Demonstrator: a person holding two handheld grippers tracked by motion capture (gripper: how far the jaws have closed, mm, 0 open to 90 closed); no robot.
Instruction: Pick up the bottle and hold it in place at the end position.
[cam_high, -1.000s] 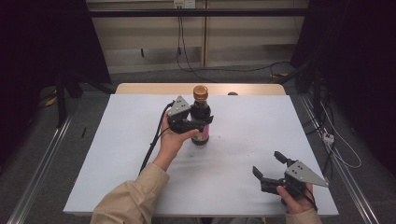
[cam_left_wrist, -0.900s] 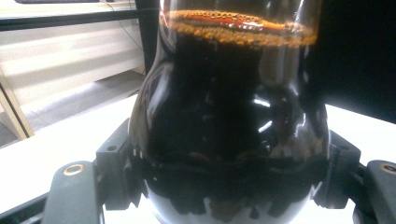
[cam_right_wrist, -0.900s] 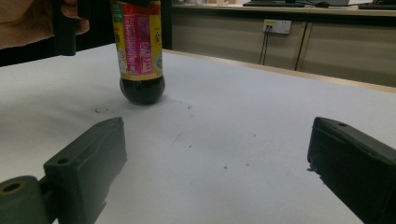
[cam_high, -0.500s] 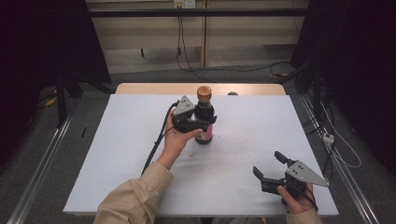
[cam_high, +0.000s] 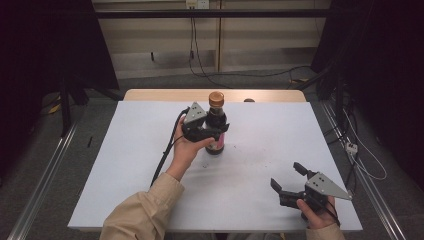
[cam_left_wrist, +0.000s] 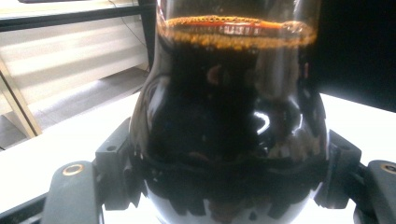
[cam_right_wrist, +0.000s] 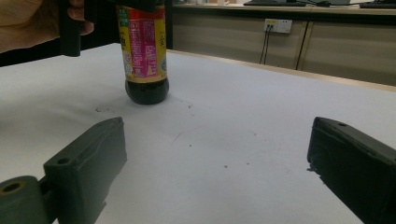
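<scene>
A dark soy sauce bottle (cam_high: 216, 118) with a brown cap and a red and pink label stands upright on the white table (cam_high: 125, 175), back of centre. My left gripper (cam_high: 215, 131) is shut on its shoulder from the left. In the left gripper view both pads press the glass of the bottle (cam_left_wrist: 233, 116), which holds dark liquid with foam at the neck. Near the front right edge my right gripper (cam_high: 286, 175) stands open with nothing between its jaws. In the right gripper view the wide jaws of the right gripper (cam_right_wrist: 219, 158) point toward the bottle (cam_right_wrist: 142, 51).
Small dark specks (cam_high: 250, 162) mark the table between the bottle and the right gripper. A wooden edge (cam_high: 165, 94) runs along the back, with a small dark thing (cam_high: 248, 100) on it. Cables (cam_high: 360, 160) lie on the floor at the right, and metal rails flank the table.
</scene>
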